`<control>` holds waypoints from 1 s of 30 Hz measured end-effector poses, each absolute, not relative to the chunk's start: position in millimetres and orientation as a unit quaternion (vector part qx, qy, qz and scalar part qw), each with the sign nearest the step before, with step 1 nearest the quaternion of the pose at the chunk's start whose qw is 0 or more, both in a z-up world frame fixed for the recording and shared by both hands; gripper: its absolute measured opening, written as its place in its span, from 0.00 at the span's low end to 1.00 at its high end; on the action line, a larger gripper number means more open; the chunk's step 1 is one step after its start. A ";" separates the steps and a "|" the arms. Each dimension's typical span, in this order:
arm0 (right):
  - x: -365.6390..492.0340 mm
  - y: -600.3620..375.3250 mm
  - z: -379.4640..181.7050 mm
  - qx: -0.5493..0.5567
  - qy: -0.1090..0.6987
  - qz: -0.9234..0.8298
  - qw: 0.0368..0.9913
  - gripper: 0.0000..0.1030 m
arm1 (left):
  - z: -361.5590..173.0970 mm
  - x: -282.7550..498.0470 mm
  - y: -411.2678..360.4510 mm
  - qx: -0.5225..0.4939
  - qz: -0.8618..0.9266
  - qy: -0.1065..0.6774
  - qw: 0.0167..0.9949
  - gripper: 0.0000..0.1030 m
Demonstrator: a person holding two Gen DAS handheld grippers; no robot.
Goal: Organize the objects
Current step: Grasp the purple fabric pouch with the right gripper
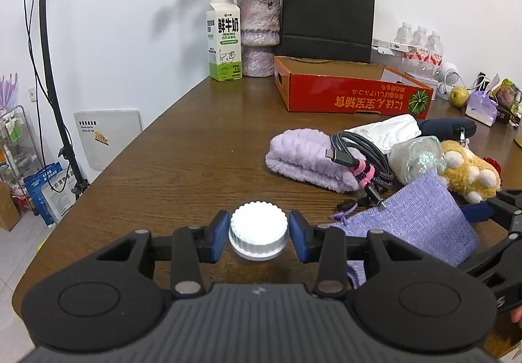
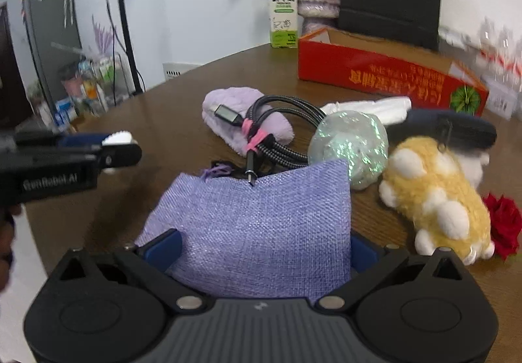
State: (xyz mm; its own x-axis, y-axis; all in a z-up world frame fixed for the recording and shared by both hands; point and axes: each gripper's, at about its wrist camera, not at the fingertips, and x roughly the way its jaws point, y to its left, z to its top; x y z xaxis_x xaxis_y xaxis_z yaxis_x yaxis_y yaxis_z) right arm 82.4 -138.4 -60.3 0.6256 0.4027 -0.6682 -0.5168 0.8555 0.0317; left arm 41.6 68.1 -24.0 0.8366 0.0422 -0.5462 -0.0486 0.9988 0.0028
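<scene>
My left gripper (image 1: 258, 232) is clenched on a white ribbed cap (image 1: 258, 227), held just above the near edge of the counter (image 1: 182, 160). My right gripper (image 2: 261, 252) is clamped on the near end of a purple woven pouch (image 2: 257, 216), whose far end reaches toward the pile. I judge the sorting barely begun: the lilac fuzzy cloth (image 1: 306, 160), braided cable (image 1: 362, 157), iridescent bundle (image 2: 350, 147), yellow plush (image 2: 437, 199) and red rose (image 2: 504, 222) lie heaped at right. The red box (image 1: 352, 95) at the far side shows nothing inside from here.
</scene>
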 end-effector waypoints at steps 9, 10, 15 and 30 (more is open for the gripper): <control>76.6 -134.2 -64.9 -0.084 0.326 0.256 0.906 1.00 | -32.2 40.5 67.4 -0.005 0.018 0.297 0.955 0.40; 77.0 -134.1 -65.1 -0.084 0.325 0.256 0.906 1.00 | -32.4 39.9 67.8 -0.005 0.019 0.297 0.955 0.40; 73.0 -133.2 -63.7 -0.087 0.315 0.262 0.908 0.89 | -32.4 39.3 69.1 -0.007 0.019 0.297 0.955 0.40; 59.7 -130.1 -60.7 -0.091 0.298 0.288 0.905 0.56 | -25.1 30.7 69.4 -0.006 0.021 0.287 0.958 0.40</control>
